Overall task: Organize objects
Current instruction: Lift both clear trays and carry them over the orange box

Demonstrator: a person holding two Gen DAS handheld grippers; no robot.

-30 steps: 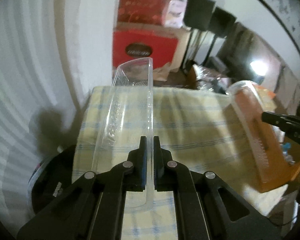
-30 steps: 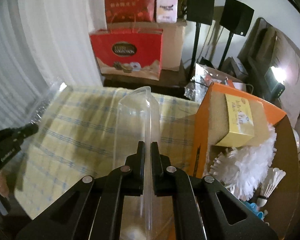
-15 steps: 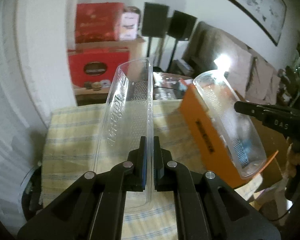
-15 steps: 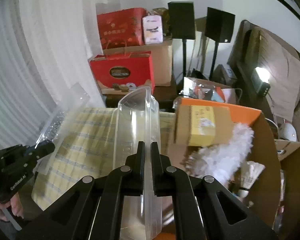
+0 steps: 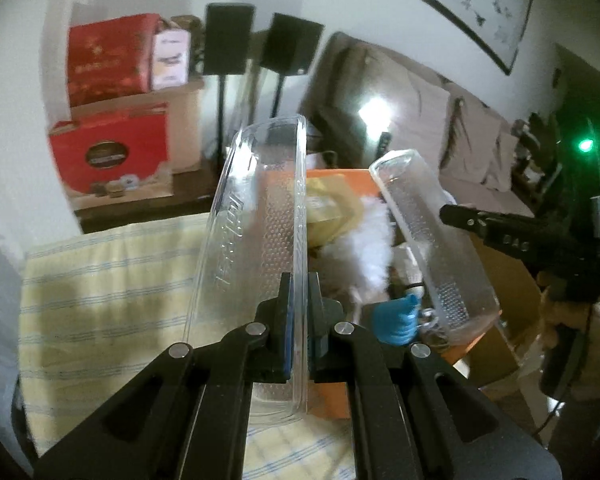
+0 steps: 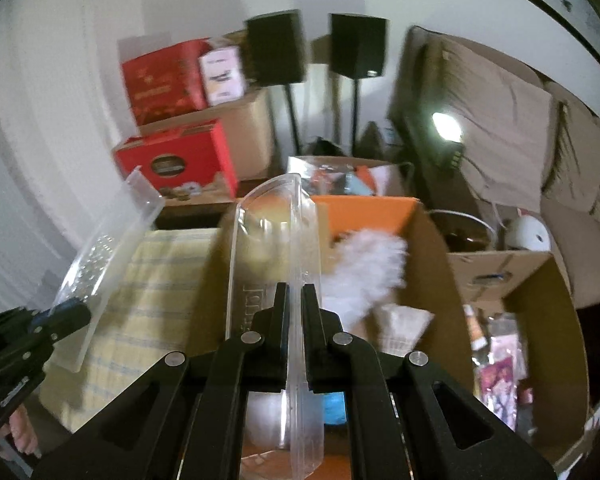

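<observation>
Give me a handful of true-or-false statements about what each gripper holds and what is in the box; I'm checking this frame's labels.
1. The left gripper is shut on a clear plastic tray. True.
2. The right gripper is open and holds nothing. False: it is shut on the rim of a second clear tray.
3. The orange box holds a white feathery duster. True.
4. The cloth is solid red. False: it is pale yellow with blue stripes.
5. Two black speakers stand at the back. True.
</observation>
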